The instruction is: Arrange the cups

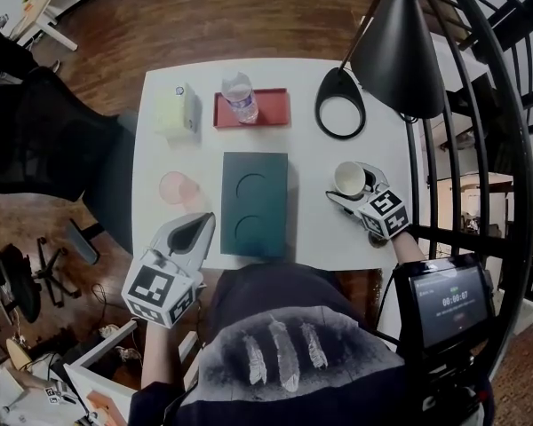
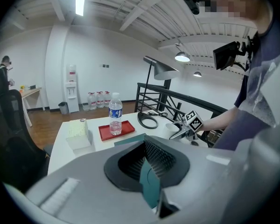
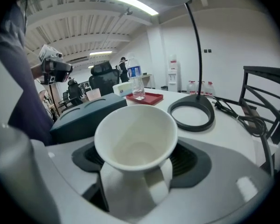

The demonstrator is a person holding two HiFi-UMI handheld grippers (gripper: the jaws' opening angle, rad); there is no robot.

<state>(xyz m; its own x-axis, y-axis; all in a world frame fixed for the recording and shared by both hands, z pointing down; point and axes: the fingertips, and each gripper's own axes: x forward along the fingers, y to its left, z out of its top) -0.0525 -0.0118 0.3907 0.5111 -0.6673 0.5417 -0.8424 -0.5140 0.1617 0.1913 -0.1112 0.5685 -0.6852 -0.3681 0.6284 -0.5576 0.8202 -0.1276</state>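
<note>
– Cups in the holder (image 1: 254, 204) yet?
– Neither; both round recesses are bare. The white cup (image 3: 135, 134) is gripped in the right claw (image 1: 355, 193), at the holder's 3 o'clock (jaws fairly wide round it). The pink cup (image 1: 178, 187) stands on the surface (image 1: 306, 162) at 9 o'clock.
– And the left claw (image 1: 194, 231)?
– Closed tight on nothing. Both placements remain, I'd judge.
</note>
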